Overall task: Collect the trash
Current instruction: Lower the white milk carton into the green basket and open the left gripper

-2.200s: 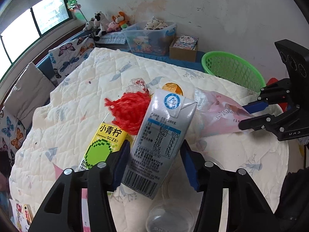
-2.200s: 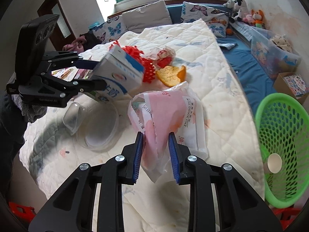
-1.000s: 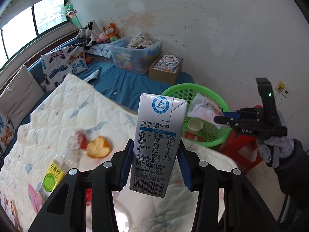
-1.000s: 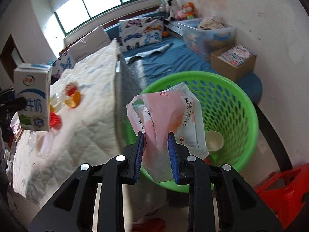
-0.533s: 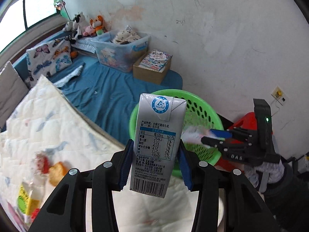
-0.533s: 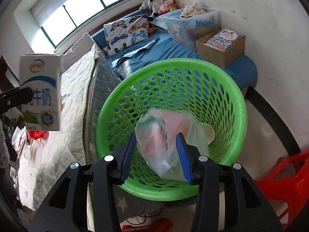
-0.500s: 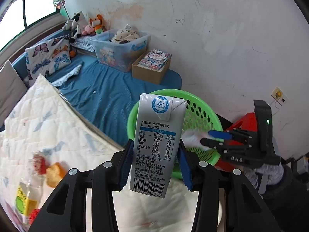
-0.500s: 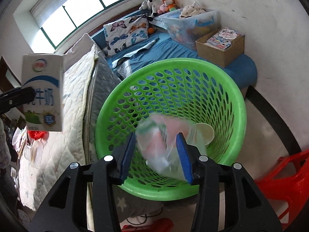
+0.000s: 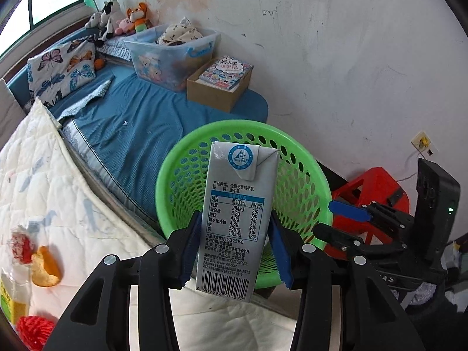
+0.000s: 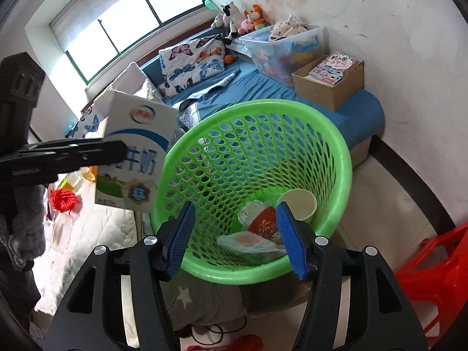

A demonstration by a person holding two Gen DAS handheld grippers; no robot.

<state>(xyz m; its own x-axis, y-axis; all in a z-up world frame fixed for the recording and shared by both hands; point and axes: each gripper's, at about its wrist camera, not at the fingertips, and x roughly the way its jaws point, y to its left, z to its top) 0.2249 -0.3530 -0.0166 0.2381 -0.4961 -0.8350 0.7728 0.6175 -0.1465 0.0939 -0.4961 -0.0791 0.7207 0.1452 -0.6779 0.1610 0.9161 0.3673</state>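
the right gripper (image 10: 235,235) hangs over the green basket (image 10: 336,146) with its jaws wide apart and nothing between them. half a second ago a pink plastic bag was still slipping out of those jaws; now the bag (image 10: 251,242) lies at the bottom of the basket, beside a paper cup (image 10: 297,204) and a red-printed cup (image 10: 261,220). so one piece of trash is delivered and that gripper is free for another trip.

the left gripper (image 9: 235,247) has its jaws clamped on a milk carton (image 9: 237,219), held upright above the near rim of the basket (image 9: 172,163). a second ago the carton was over the bed with the basket farther off; now it sits almost over the opening, so dropping it looks like the step in hand.

still lying on the bed quilt (image 9: 44,175), well away from the basket, are an orange peel (image 9: 45,266), a red net (image 9: 32,330), a yellow juice carton (image 9: 11,301) and a red-and-white wrapper (image 9: 20,244), so several pieces remain to collect.
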